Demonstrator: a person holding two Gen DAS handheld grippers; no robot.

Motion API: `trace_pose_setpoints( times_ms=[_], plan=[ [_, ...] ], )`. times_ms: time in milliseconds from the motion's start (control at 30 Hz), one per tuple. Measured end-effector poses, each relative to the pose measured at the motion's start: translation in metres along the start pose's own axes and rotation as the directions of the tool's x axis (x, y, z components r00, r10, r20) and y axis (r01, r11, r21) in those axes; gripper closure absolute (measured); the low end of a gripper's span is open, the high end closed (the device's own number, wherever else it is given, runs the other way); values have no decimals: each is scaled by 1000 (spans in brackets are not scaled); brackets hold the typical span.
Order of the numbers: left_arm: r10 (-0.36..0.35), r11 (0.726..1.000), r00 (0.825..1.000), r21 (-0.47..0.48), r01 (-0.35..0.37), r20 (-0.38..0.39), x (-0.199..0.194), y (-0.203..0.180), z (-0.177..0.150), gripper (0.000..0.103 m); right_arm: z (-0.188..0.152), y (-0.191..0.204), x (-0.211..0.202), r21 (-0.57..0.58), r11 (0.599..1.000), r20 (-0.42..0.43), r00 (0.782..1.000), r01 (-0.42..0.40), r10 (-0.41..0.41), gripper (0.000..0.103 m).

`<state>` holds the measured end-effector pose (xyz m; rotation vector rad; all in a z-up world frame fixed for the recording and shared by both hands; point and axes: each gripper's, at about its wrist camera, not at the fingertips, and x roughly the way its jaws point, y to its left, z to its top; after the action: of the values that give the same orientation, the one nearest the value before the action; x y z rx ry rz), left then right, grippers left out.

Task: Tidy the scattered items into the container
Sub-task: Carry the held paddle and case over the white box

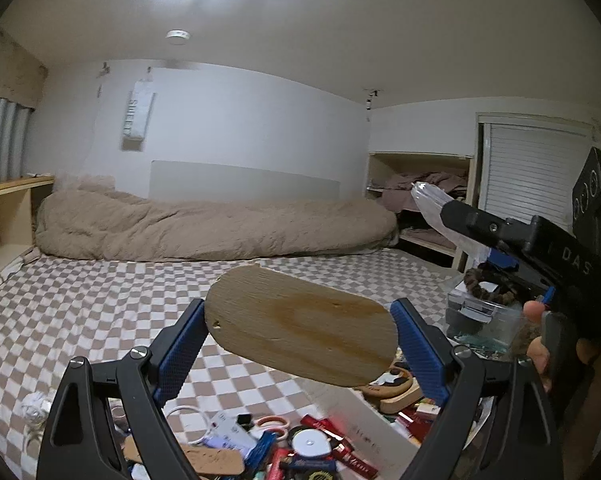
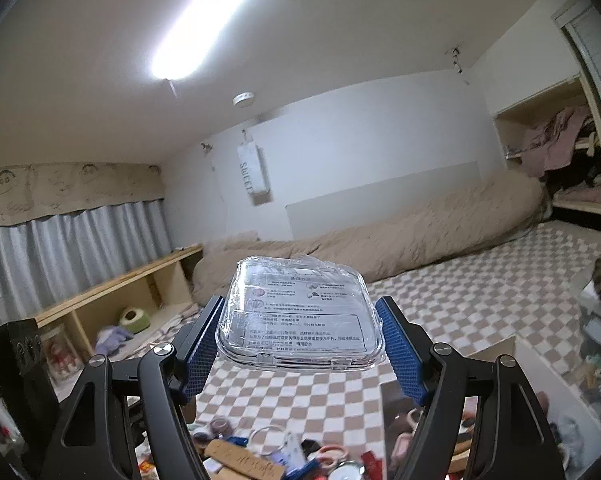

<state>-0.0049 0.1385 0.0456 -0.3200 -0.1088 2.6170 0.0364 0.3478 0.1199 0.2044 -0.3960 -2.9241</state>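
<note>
The left gripper (image 1: 300, 332) points nearly level across the room, its two black arms spread in a V and its blue pads (image 1: 180, 354) pressed against the long edges of a wooden board (image 1: 300, 328) held flat between them. The right gripper (image 2: 300, 332) points nearly level too, blue pads (image 2: 400, 350) clamped on the sides of a clear plastic case (image 2: 300, 316) raised clear of the bed. In the left wrist view the right gripper's black body enters from the right edge, with a person's hand (image 1: 538, 340) wrapped around its handle, fingertips (image 1: 534, 310) showing on the grip.
</note>
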Motion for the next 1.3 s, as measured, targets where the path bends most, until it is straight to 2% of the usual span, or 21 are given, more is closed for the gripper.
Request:
trace_pose_setpoints(
  times_ms=[133,233,533,633,733,833,933,1033,1200,1300],
  plan=[
    [-24,1000,1000,12,24,-8,13,-11,1,12,-4,-17,-3,17,999,14,999,40,-41,27],
    [-47,999,999,12,47,-20,22,-18,0,12,-9,-36,-2,34,993,4,993,116,-116,27],
    [-120,992,989,29,123,-90,55,-47,-7,11,-30,-117,3,173,934,-105,948,313,-299,27],
    [-154,987,980,20,158,-126,73,-58,-8,11,-38,-140,6,218,910,-148,934,353,-326,27],
    [-195,980,963,-9,197,-183,94,-66,-12,11,-46,-154,8,245,891,-183,920,383,-346,27],
    [-223,975,944,-39,220,-243,116,-74,-18,12,-52,-164,14,263,881,-213,914,393,-344,27],
    [-259,966,917,-77,247,-304,136,-81,-27,12,-58,-171,16,272,874,-235,908,403,-346,27],
    [-276,960,887,-61,273,-371,148,-92,-39,12,-62,-179,17,281,870,-249,907,404,-340,27],
    [-298,937,817,11,348,-494,152,-112,-63,11,-68,-188,15,288,857,-271,895,427,-354,27],
    [-295,908,771,85,410,-565,151,-125,-77,11,-70,-191,13,291,854,-279,892,432,-356,27]
  ],
)
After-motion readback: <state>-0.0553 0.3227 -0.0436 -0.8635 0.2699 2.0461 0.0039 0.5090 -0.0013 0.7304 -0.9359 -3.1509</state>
